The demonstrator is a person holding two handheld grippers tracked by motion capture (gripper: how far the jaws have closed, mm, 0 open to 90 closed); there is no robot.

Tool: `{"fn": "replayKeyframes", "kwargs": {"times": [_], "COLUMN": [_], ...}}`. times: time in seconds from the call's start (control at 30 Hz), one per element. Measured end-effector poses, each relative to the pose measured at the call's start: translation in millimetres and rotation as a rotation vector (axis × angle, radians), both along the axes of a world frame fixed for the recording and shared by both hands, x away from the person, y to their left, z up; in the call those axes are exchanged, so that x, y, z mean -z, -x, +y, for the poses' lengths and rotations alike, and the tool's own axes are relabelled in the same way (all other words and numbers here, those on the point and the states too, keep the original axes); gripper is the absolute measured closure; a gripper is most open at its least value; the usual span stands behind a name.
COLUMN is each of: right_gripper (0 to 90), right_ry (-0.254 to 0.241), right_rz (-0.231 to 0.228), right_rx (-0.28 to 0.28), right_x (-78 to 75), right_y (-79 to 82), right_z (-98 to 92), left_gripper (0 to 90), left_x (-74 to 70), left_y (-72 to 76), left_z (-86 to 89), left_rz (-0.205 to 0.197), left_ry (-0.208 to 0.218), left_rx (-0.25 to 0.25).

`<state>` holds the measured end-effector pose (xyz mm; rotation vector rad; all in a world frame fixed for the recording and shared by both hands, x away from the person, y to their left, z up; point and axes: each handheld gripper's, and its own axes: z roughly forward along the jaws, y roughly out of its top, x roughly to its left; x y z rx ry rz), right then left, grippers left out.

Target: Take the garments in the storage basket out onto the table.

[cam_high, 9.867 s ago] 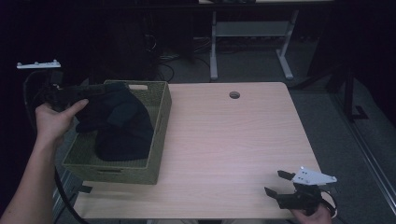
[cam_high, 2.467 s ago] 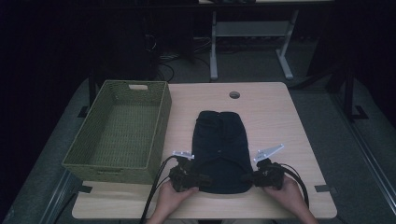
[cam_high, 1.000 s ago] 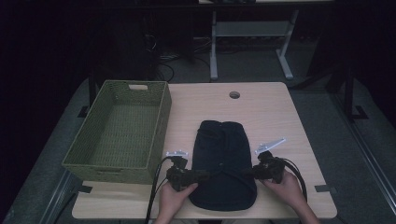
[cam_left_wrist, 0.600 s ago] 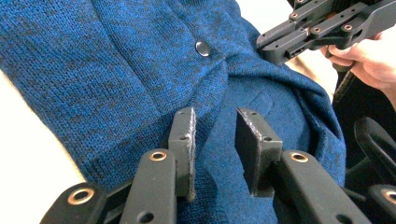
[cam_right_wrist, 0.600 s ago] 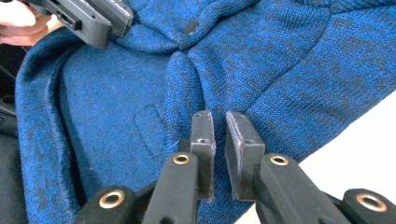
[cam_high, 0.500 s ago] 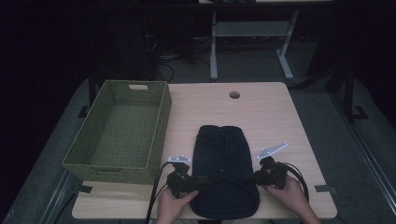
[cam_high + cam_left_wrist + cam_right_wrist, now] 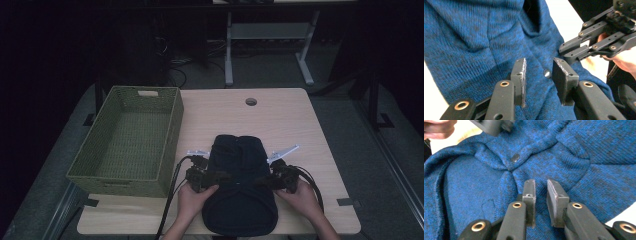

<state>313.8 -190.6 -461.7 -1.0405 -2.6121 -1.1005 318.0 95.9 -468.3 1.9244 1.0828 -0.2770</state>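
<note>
- The left gripper (image 7: pixel 537 75) has its jaws spread, with a clear gap between them; blue knit shows through the gap, and a small dark button (image 7: pixel 547 73) sits in it.
- The right gripper (image 7: pixel 541 192) also has its jaws parted, more narrowly, and holds nothing; the tips hover over or rest on the knit, which I cannot tell.
- The blue knit garment (image 7: pixel 240 185) lies flat on the table (image 7: pixel 300 125), its long axis running from the near edge toward the far side.
- In the high view the left gripper (image 7: pixel 222 176) and right gripper (image 7: pixel 262 181) point inward at the garment's two sides, roughly at mid-length, a hand (image 7: pixel 192 200) behind each.
- A green woven basket (image 7: pixel 125 140) stands just left of the garment, apart from it.
</note>
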Motion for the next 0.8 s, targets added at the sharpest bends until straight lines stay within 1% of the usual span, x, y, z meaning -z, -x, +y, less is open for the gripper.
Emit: {"fn": "replayKeyframes", "kwargs": {"times": [0.03, 0.07, 0.13, 0.2, 0.37, 0.43, 0.47, 0.53, 0.6, 0.73, 0.77, 0.8], "right_gripper": [76.8, 76.9, 77.3, 77.3, 77.1, 75.6, 74.9, 73.6, 73.6, 72.7, 72.8, 72.7], "right_ry": [-0.002, -0.01, -0.02, -0.012, 0.008, 0.01, 0.006, -0.01, -0.049, -0.074, -0.084, -0.087], "right_rz": [-0.003, -0.002, 0.007, 0.011, 0.014, 0.026, 0.029, 0.02, 0.015, 0.001, -0.006, 0.0], "right_rx": [0.003, 0.003, 0.004, -0.005, -0.035, -0.043, -0.044, -0.024, 0.006, 0.052, 0.061, 0.071], "right_x": [0.7, 1.8, 3.1, 2.3, 0.4, -0.8, -1.9, -5.6, -9.7, -17.8, -19.5, -20.6], "right_y": [0.6, 1.6, 4.1, 7.3, 15.2, 15.4, 14.8, 12.8, 9.0, -1.5, -4.1, -7.5], "right_z": [-0.7, -1.7, -3.3, -3.5, -1.6, -1.6, -1.9, -4.5, -9.2, -14.8, -15.8, -16.3], "left_gripper": [63.4, 63.4, 63.3, 63.6, 64.0, 63.0, 62.7, 62.5, 62.4, 61.8, 61.9, 61.8], "left_x": [1.9, 4.0, 6.6, 6.9, 6.5, 4.7, 3.1, -1.4, -5.0, -11.4, -12.8, -14.1], "left_y": [0.7, 1.5, 3.7, 6.7, 16.3, 17.2, 16.6, 14.3, 10.0, 0.9, -1.5, -4.1], "left_z": [-0.6, -0.7, 0.6, 1.8, 2.8, 3.2, 3.7, 5.0, 6.2, 7.7, 8.0, 8.1], "left_rz": [0.005, 0.009, 0.017, 0.027, 0.028, 0.022, 0.011, -0.01, -0.017, -0.038, -0.045, -0.048], "left_ry": [-0.012, -0.015, 0.001, 0.007, 0.004, 0.009, 0.015, 0.015, 0.023, 0.039, 0.038, 0.038], "left_rx": [0.004, 0.009, 0.017, 0.022, 0.044, 0.047, 0.042, 0.031, 0.014, -0.027, -0.035, -0.043]}}
